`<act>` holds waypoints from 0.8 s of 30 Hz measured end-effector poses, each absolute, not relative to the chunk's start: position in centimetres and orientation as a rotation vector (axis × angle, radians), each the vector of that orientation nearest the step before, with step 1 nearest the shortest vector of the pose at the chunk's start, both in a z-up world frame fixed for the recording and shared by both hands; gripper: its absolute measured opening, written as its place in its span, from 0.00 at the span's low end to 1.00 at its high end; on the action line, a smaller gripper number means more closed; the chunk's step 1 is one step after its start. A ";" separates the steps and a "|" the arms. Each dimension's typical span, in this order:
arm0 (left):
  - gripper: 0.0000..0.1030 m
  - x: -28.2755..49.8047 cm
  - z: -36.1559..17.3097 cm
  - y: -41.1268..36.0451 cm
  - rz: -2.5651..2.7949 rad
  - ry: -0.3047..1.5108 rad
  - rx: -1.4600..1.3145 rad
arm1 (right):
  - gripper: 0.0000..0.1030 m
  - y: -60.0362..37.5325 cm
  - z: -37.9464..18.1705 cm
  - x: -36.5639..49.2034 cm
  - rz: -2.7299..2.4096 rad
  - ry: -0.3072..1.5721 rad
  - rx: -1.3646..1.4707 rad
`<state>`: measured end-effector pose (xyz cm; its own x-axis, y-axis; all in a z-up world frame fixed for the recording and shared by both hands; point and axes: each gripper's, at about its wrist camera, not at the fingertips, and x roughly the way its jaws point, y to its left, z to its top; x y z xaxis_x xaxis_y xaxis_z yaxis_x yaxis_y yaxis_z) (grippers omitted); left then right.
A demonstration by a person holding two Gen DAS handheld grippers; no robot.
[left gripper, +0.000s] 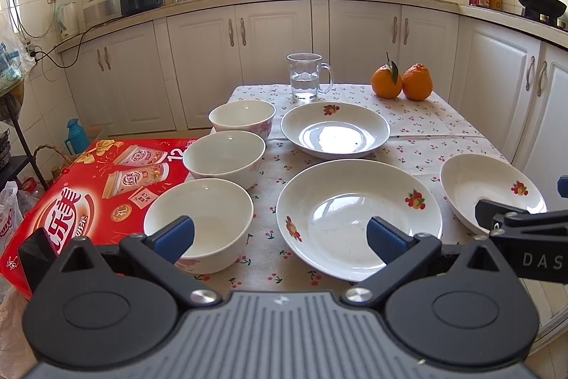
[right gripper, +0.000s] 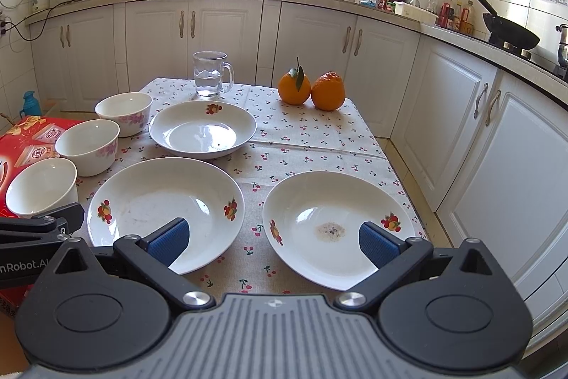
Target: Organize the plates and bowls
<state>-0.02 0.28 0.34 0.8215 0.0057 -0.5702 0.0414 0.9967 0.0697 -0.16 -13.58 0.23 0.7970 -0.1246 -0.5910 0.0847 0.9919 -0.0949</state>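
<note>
Tabletop (right gripper: 319, 134), cherry-print cloth. Three bowls: column at left of frame, near bowl (left gripper: 198, 222), middle bowl (left gripper: 224, 158), far bowl (left gripper: 242, 117). Three plates: far plate (right gripper: 202, 128) centre, near plate (right gripper: 165, 208) lower left, stained plate (right gripper: 337, 226) lower right. Left gripper (left gripper: 280, 238): jaws wide apart, nothing held. Right gripper (right gripper: 273, 242): same.

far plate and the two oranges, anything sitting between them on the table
Nothing: in the right wrist view only bare cherry-print tablecloth lies between the far plate and the oranges. The glass mug stands off to the left.
</note>
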 end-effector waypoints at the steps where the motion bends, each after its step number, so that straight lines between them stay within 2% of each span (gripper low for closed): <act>1: 1.00 0.0 0.4 0.3 -0.019 0.606 0.081 | 1.00 -13.6 0.3 -0.2 -0.113 0.638 -0.065; 24: 0.99 -0.2 0.3 0.4 -0.017 0.608 0.083 | 1.00 -13.7 0.7 -0.3 -0.108 0.633 -0.062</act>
